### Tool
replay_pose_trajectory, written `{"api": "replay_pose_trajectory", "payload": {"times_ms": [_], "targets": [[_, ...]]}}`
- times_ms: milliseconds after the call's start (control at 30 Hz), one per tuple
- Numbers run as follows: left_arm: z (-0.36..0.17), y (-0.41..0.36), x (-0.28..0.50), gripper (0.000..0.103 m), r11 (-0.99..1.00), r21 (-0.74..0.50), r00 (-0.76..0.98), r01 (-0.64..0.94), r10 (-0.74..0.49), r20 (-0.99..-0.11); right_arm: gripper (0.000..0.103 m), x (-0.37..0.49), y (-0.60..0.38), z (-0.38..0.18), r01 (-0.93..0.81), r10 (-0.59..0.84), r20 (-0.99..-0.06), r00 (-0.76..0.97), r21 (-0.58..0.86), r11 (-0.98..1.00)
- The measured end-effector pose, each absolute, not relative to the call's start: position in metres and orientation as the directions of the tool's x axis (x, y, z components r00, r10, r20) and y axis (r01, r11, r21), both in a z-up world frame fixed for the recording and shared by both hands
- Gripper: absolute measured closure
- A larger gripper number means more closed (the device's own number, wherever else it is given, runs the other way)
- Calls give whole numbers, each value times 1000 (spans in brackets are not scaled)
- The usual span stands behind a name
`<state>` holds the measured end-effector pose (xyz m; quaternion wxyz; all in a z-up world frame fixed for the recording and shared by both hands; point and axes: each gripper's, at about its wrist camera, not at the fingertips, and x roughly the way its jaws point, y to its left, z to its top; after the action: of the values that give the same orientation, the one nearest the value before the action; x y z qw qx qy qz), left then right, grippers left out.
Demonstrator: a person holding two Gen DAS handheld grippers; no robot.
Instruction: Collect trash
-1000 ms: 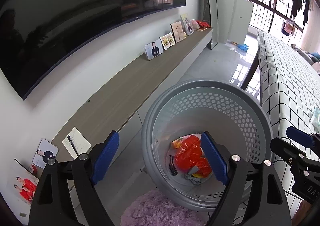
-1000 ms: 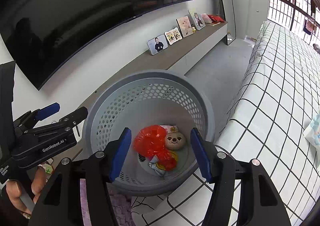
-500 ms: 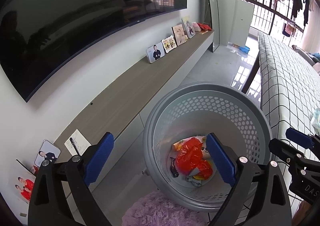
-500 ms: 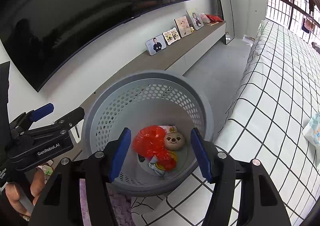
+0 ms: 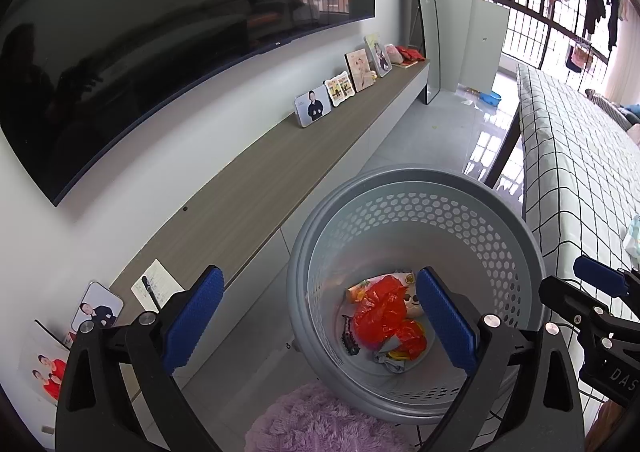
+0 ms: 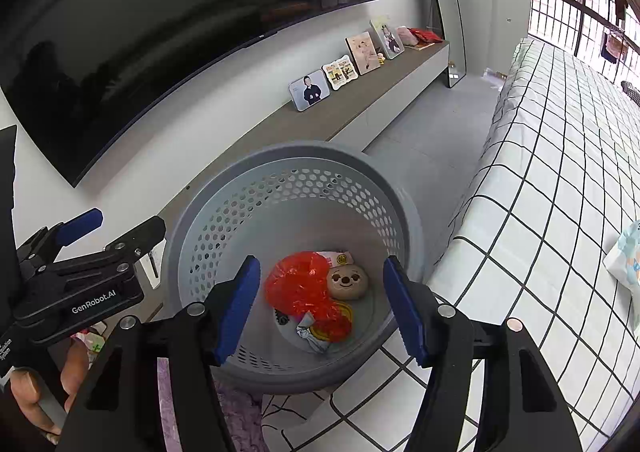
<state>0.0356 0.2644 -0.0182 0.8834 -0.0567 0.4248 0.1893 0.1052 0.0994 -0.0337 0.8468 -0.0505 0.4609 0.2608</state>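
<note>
A grey perforated basket (image 5: 416, 188) stands on the floor between the bed and the TV bench; it also shows in the right wrist view (image 6: 292, 156). Inside lie a red plastic bag (image 6: 300, 284), a round tan smiley-face item (image 6: 347, 282) and crumpled wrappers (image 6: 316, 334). The red bag also shows in the left wrist view (image 5: 384, 320). My left gripper (image 5: 320, 322) is open and empty, above the basket's left side. My right gripper (image 6: 322, 306) is open and empty, over the basket's mouth. A white and blue packet (image 6: 624, 256) lies on the bed at the right edge.
A bed with a white checked sheet (image 6: 560, 172) lies right of the basket. A long wooden bench (image 5: 248, 188) with photo frames (image 5: 313, 106) runs under the wall TV (image 5: 160, 28). A purple fluffy rug (image 5: 320, 424) lies in front of the basket.
My left gripper has opened wider and pulled back slightly from the basket. The right gripper has stayed nearly still over the basket. The trash inside has not moved.
</note>
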Motion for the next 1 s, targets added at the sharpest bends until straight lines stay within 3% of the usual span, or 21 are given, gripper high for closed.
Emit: {"api": "replay_pose_trajectory", "payload": {"times_ms": [1000], "targets": [[-21, 268, 41, 6, 905, 78, 544, -419, 319, -777, 42, 105, 100, -35, -490, 398, -806, 438, 157, 857]]}}
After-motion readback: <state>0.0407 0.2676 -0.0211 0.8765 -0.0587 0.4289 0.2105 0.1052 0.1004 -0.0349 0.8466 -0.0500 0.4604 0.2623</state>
